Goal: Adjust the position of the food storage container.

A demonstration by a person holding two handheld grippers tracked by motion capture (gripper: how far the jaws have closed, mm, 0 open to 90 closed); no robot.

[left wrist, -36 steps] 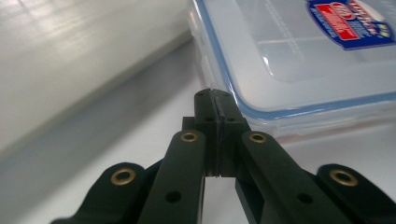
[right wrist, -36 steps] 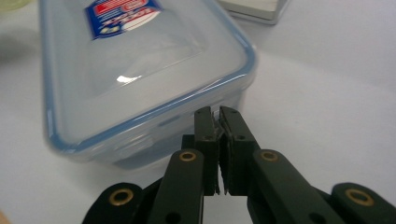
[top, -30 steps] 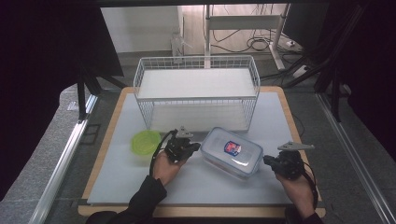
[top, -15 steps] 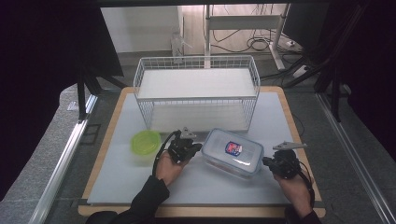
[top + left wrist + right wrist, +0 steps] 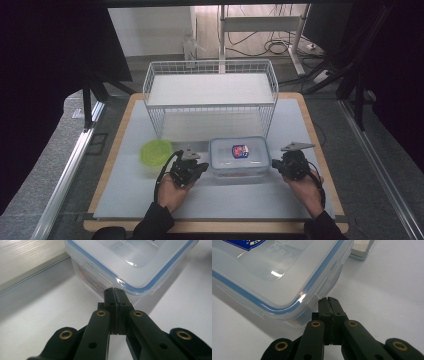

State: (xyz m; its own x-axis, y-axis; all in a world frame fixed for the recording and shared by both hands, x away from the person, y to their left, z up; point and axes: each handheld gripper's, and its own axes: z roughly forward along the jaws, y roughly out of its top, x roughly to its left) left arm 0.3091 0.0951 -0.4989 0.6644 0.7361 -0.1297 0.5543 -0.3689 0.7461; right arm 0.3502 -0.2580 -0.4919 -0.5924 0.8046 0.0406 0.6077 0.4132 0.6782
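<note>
A clear plastic food container [image 5: 238,156] with a blue-sealed lid and a red-blue sticker sits square on the white mat in front of the wire shelf. My left gripper [image 5: 202,167] is shut, its tips against the container's left side; in the left gripper view the closed jaws [image 5: 115,291] touch the container [image 5: 130,262] below the lid rim at a corner. My right gripper [image 5: 275,166] is shut too, at the container's right side; in the right gripper view its tips [image 5: 328,300] meet the lid's latch tab on the container [image 5: 274,275].
A white wire shelf [image 5: 210,92] stands behind the container. A green bowl [image 5: 156,152] lies left of my left hand. The white mat [image 5: 225,197] rests on a wooden board with edges close at front and sides.
The container has turned from a slanted lie to square with the shelf and shifted slightly left. Both grippers have closed in against its two sides.
</note>
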